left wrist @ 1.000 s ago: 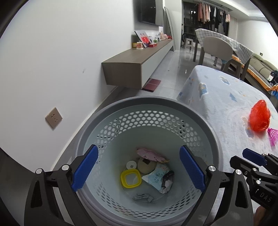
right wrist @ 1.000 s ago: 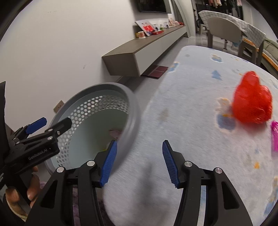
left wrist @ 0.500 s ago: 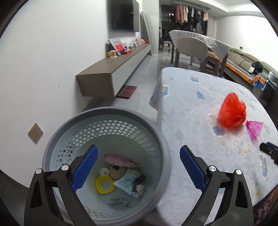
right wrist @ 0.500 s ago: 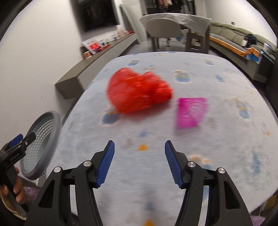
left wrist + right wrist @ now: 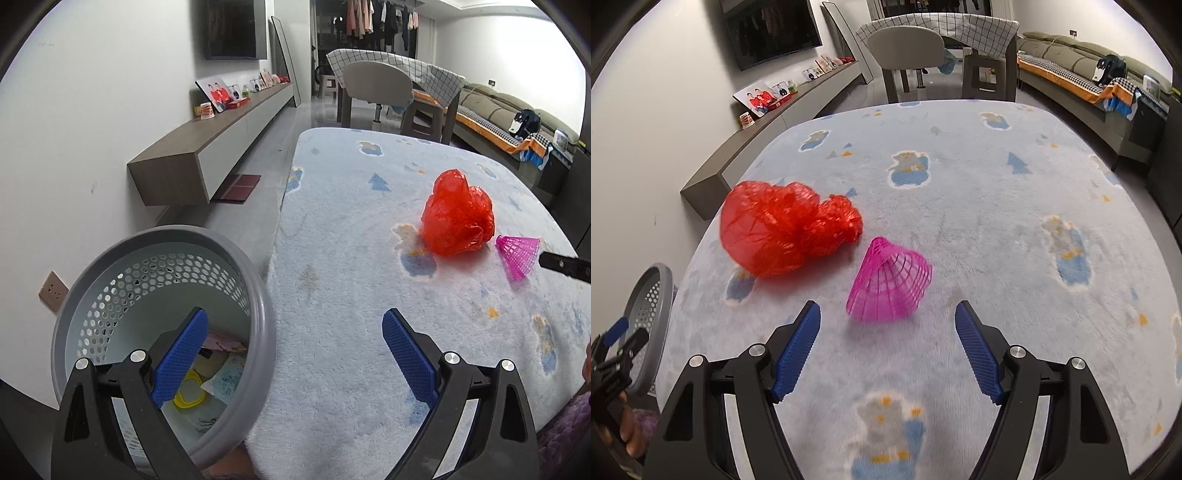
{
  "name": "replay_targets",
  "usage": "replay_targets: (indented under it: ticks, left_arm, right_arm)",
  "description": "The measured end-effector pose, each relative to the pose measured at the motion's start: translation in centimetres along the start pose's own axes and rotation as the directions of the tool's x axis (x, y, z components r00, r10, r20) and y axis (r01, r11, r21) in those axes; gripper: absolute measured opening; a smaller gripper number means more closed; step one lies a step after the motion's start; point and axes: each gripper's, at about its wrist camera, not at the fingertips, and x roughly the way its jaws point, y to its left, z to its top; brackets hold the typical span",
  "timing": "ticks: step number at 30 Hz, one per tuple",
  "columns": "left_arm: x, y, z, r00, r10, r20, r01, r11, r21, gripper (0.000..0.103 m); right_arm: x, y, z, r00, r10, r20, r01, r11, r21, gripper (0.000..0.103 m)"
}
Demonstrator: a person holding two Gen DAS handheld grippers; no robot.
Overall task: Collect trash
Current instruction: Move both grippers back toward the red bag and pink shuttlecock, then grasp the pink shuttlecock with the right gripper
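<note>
A crumpled red plastic bag [image 5: 783, 230] and a pink shuttlecock skirt [image 5: 890, 282] lie side by side on the pale blue fleece table cover [image 5: 997, 221]. My right gripper [image 5: 886, 334] hovers just short of the pink piece with its jaws opening and nothing between them. In the left wrist view the same red plastic bag [image 5: 458, 218] and pink shuttlecock skirt [image 5: 517, 254] lie far right. My left gripper [image 5: 291, 343] is open and empty, straddling the rim of the grey perforated bin [image 5: 255, 295], which holds several scraps, among them a yellow ring [image 5: 190, 389].
The bin [image 5: 652, 295] stands off the table's left edge by the white wall. A floating brown cabinet [image 5: 207, 147] runs along that wall. A chair [image 5: 905, 51] and a checked-cloth table stand beyond the far edge, a sofa [image 5: 1089, 85] to the right.
Both grippers swung right from the bin toward the table. The right one now faces the bag and pink piece up close, and its jaws stand wider. The left one sits half over the table.
</note>
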Motion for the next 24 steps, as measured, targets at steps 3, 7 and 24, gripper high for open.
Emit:
replay_targets:
  ticks: [3,7,24]
  left_arm:
    - [0.2,-0.5,-0.1,1.0,0.017,0.0,-0.017,1.0,0.018,0.093]
    - [0.4,-0.6,-0.1,1.0,0.03,-0.002,-0.03,0.999,0.027,0.094]
    - [1.4,-2.5,0.1,0.999,0.049,-0.005,-0.049,0.997,0.064,0.095]
  right_arm:
    - [1.5,-0.6,1.0,1.0,0.022,-0.011,-0.022,1.0,0.019,0.073]
    - [2.7,-0.9,1.6,1.0,0.016,-0.015,-0.016,1.0,0.018,0.074]
    - [6.3,-0.7,2.2,0.998,-0.034,-0.048,0.035,0.999,0.01,0.063]
